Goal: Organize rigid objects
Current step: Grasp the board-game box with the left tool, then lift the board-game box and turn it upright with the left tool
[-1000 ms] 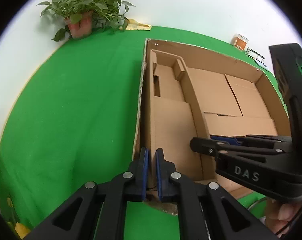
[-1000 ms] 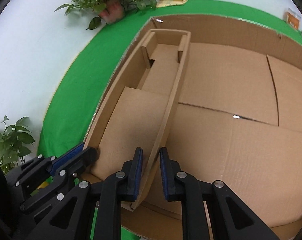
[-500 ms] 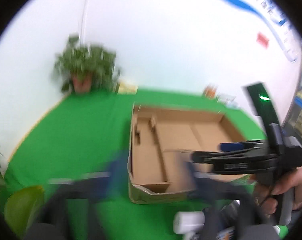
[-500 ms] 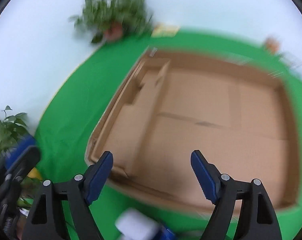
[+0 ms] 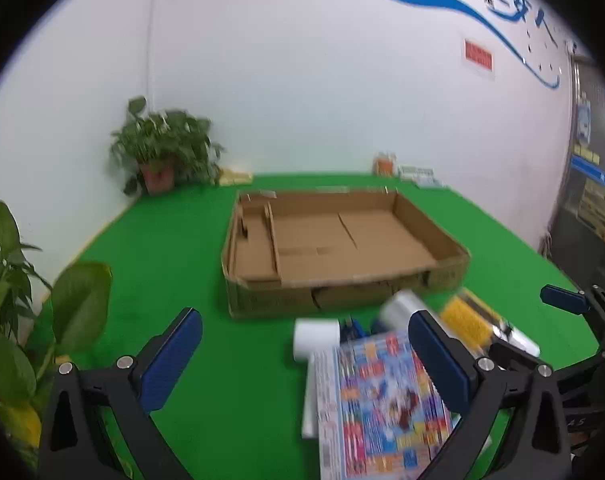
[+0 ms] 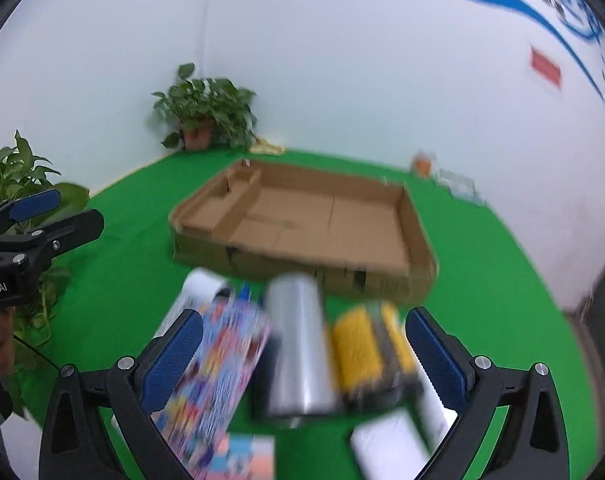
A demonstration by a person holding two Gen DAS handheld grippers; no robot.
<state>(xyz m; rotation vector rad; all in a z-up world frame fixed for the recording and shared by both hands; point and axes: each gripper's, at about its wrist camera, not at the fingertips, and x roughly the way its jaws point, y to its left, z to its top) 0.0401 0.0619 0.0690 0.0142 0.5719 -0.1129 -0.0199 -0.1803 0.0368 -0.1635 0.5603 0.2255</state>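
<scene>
hovering above a heap of loose goods, both hand-held grippers stand with jaws spread wide and nothing between the pads — the left gripper (image 5: 304, 354) over the pile's left edge, the right gripper (image 6: 304, 354) square over its middle; the right's jaws are opening at this moment

the shallow brown cardboard tray (image 5: 430, 220) sits beyond the pile on the green felt table (image 5: 162, 248), its main bay bare and a narrow divided strip along its left wall — judged from that, nothing has been sorted yet, and the tray lies just behind the heap so each piece needs only a short carry

the things to organize lie near the tray's front wall: a flat colourful printed box (image 5: 382, 396), a clear plastic-wrapped cylinder (image 6: 298, 340), a yellow and black blocky object (image 6: 366, 348) and a white roll (image 5: 316, 338); they overlap, so a wide-spread jaw suits the first pick

the right wrist view shows the cylinder and yellow block lying side by side and another white roll (image 6: 386, 444) close in, all blurred; the left wrist view shows the box's printed face more plainly, and two potted green plants (image 5: 164, 152) by the white wall, plus the other gripper's tip at far right
</scene>
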